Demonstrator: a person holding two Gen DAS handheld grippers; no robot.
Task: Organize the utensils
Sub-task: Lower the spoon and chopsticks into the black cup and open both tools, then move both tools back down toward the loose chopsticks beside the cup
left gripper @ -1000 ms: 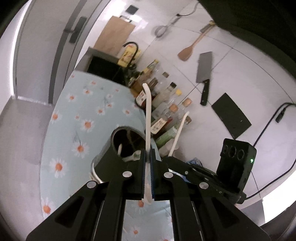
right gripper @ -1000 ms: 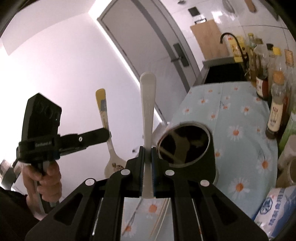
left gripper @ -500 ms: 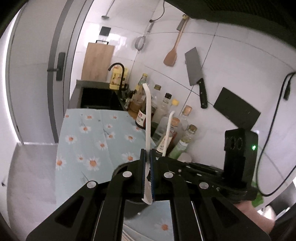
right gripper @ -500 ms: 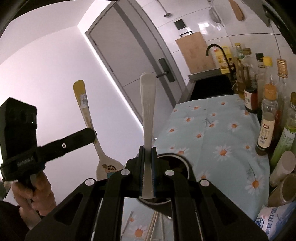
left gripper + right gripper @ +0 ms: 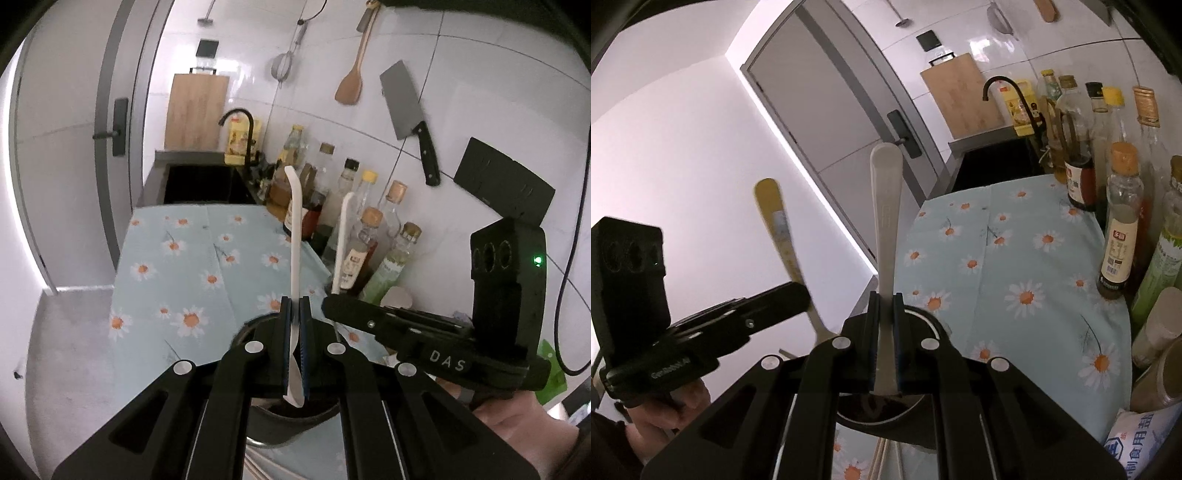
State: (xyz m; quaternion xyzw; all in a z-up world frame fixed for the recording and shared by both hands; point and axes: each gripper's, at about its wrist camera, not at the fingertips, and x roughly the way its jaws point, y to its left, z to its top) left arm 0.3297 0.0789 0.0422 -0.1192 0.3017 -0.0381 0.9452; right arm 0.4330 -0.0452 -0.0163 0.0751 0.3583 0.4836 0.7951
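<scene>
My left gripper (image 5: 294,306) is shut on a spoon seen edge-on, its pale handle (image 5: 295,229) standing upright. From the right wrist view this is a yellow-handled spoon (image 5: 775,221) in the left gripper (image 5: 803,297). My right gripper (image 5: 885,299) is shut on a white spoon (image 5: 884,221), handle up; it also shows as the right gripper (image 5: 328,304) holding the white spoon (image 5: 341,236). Both spoon bowls hang just over the dark metal utensil holder (image 5: 266,428), whose rim (image 5: 932,321) lies under the fingers.
Sauce and oil bottles (image 5: 354,221) line the tiled wall on the right. A black sink (image 5: 199,184) with a faucet sits behind the daisy-print cloth (image 5: 192,266). Chopsticks (image 5: 882,458) lie in front of the holder; a salt bag (image 5: 1137,435) is at right.
Both grippers have moved forward and down with their spoons, so the holder now sits right under the fingers. The left wrist view has rolled upright.
</scene>
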